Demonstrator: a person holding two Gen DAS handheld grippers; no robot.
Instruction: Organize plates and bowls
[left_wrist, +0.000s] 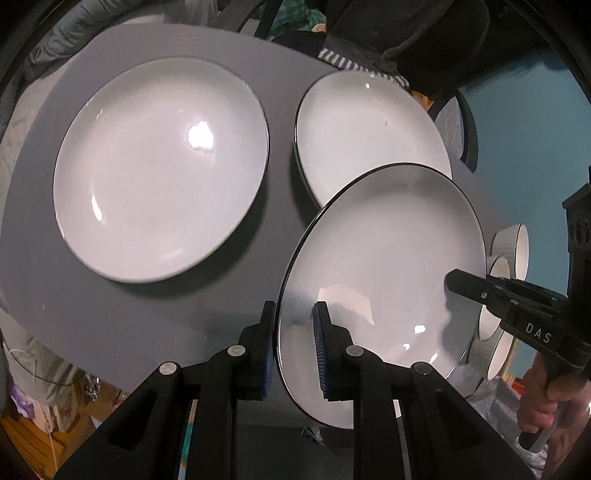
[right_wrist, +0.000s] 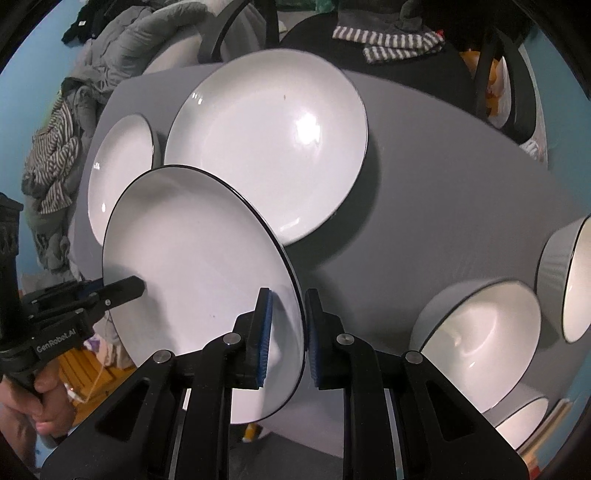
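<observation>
A white plate with a thin dark rim (left_wrist: 388, 266) (right_wrist: 192, 266) hangs tilted above the grey table (left_wrist: 110, 314) (right_wrist: 443, 184), held from both sides. My left gripper (left_wrist: 294, 314) is shut on its near-left rim; it shows at the left edge of the right wrist view (right_wrist: 136, 286). My right gripper (right_wrist: 289, 299) is shut on the opposite rim and reaches in from the right in the left wrist view (left_wrist: 454, 280). Two more plates lie flat on the table: a large one (left_wrist: 162, 170) (right_wrist: 122, 173) and another (left_wrist: 369, 136) (right_wrist: 273, 144) just beyond the held plate.
White dark-rimmed bowls (right_wrist: 480, 339) (right_wrist: 576, 280) (right_wrist: 524, 421) sit at the table's right end, partly seen behind the held plate (left_wrist: 513, 247). Dark chairs with clothes and a striped cloth (right_wrist: 388, 42) stand behind the table. A hand (left_wrist: 546, 398) grips the right tool.
</observation>
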